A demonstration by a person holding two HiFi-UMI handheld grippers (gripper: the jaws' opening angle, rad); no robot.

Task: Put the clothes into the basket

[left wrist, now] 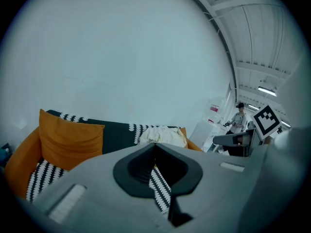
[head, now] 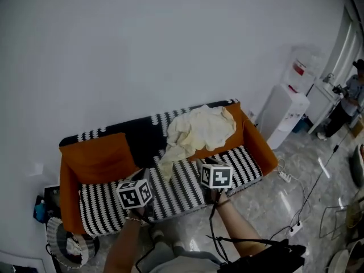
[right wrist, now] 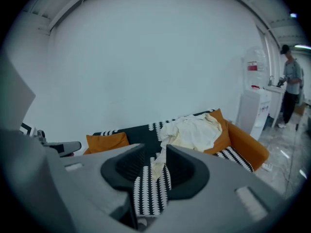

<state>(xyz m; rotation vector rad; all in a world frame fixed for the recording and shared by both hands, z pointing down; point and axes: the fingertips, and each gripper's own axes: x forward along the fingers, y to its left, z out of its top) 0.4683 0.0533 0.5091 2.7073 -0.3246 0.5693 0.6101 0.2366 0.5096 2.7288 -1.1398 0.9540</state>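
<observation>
The cream clothes lie in a loose heap against the back of the sofa, toward its right end, with one sleeve-like tail trailing down onto the black-and-white striped seat. The round basket sits on the floor off the sofa's left end, well apart from the heap, with something pale inside it. Both grippers hang over the seat's front edge, pointing at the sofa. The left gripper has its tips drawn together on nothing. The right gripper has its jaws parted and empty, and the clothes show through the gap, farther off. An orange cushion leans at the left end, and a white water dispenser stands just beyond the right arm.
</observation>
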